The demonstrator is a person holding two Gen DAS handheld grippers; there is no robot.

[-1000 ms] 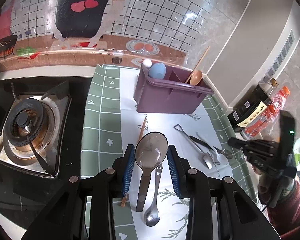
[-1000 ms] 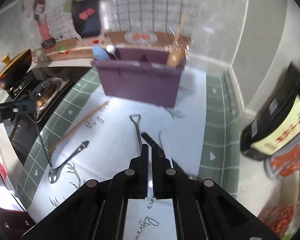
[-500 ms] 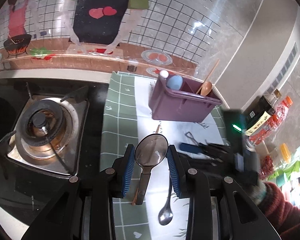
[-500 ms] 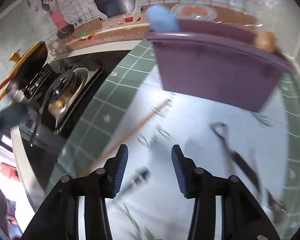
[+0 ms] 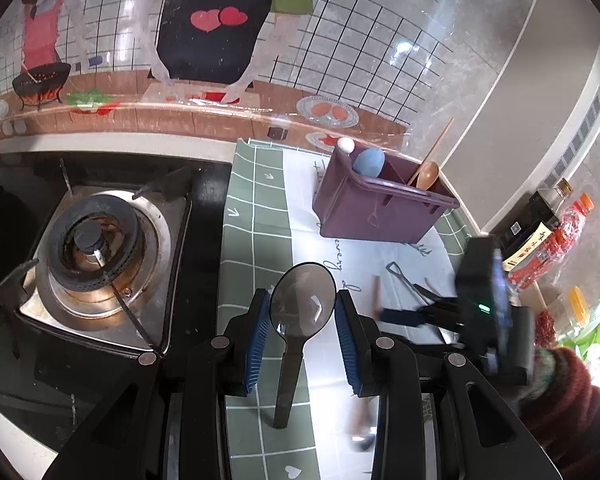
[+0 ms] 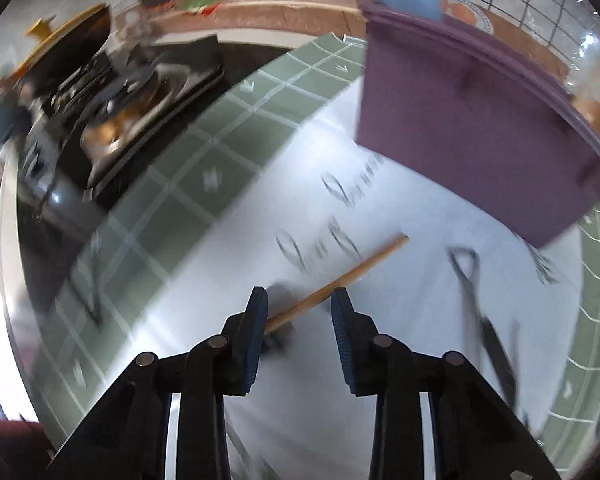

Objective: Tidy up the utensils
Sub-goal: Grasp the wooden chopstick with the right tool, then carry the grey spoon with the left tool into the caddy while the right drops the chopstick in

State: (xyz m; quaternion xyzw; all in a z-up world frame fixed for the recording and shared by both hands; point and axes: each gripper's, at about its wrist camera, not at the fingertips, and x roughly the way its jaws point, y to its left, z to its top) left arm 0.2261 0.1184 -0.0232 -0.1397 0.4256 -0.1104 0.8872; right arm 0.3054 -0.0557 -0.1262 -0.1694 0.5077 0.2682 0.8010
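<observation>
A gas stove [image 5: 96,248] sits at the left of the worktop [image 5: 256,216], under a tiled wall with a cartoon sticker. A green-and-white mat covers the middle. Far on it stands a purple bin [image 5: 384,208] holding a blue utensil and a wooden spoon [image 5: 426,174]. The left gripper [image 5: 302,320] is clamped on a ladle [image 5: 300,312]. The right gripper [image 6: 299,312] has its fingers apart around a chopstick [image 6: 340,280] lying on the mat. Bottles [image 5: 540,236] stand far right.
</observation>
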